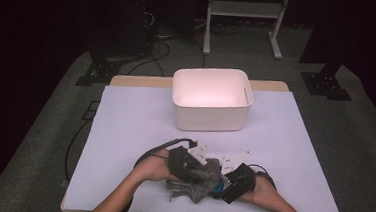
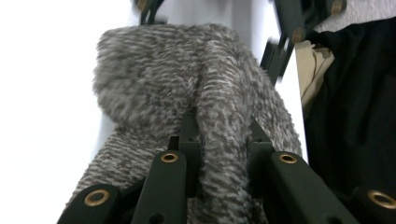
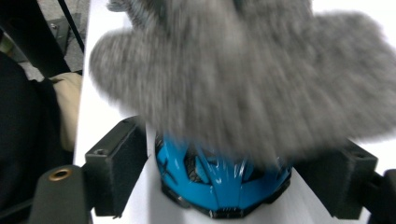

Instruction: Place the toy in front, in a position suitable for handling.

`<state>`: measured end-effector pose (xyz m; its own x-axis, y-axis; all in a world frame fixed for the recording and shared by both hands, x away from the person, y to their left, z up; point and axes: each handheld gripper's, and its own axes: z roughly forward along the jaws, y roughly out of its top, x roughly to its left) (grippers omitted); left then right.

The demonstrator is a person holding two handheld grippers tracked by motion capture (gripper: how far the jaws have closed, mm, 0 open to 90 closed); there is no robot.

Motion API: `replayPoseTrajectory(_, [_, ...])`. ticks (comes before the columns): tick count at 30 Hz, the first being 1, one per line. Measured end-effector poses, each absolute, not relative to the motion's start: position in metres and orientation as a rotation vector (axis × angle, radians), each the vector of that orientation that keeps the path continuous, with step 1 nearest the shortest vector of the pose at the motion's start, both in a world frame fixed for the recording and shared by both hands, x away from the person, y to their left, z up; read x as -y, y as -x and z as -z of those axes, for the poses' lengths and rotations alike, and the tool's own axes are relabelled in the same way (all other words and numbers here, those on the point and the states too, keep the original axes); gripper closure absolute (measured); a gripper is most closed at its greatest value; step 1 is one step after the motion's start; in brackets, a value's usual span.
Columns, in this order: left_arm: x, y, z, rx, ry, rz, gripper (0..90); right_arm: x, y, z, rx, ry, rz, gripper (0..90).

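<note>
Left gripper (image 2: 223, 149) was pinched on a fold of the grey fuzzy cloth (image 2: 196, 84), low at the near table (image 1: 124, 126) edge. Right gripper (image 3: 233, 172) jaws stood spread, a blue ribbed object (image 3: 219, 186) between them; contact unclear. The cloth draped over its top.

Left gripper (image 1: 188, 162), lower centre of the high view: black body, white three-cornered plate on top with small dark holes, black cable looping off toward the left. In the left gripper view, matte black jaw links along the bottom edge carry round brass-coloured rivets.

Right gripper (image 1: 236, 182), lower centre-right of the high view: black body, matching white plate, black cable. Its own view shows square black pads and one brass rivet at lower left.

Forearms bare, no sleeves visible.
</note>
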<state>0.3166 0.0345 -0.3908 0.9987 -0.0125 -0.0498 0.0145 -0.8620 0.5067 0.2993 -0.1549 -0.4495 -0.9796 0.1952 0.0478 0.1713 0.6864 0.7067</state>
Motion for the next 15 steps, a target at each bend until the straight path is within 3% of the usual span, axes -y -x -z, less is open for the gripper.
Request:
replayPoseTrajectory(8, [-0.016,-0.322,0.399,0.039,-2.611,0.083,77.2,0.158,-0.302,0.457,-2.871,-0.310,-1.234,24.0])
replayPoseTrajectory(12, [-0.024,-0.320,0.396,0.033,-2.614,0.071,78.5,0.158,-0.302,0.456,-2.865,-0.265,-1.201,24.6])
replayPoseTrajectory(15, [-0.056,-0.318,0.395,-0.040,-2.617,0.037,78.4,0.158,-0.302,0.455,-2.868,-0.258,-1.197,24.6])
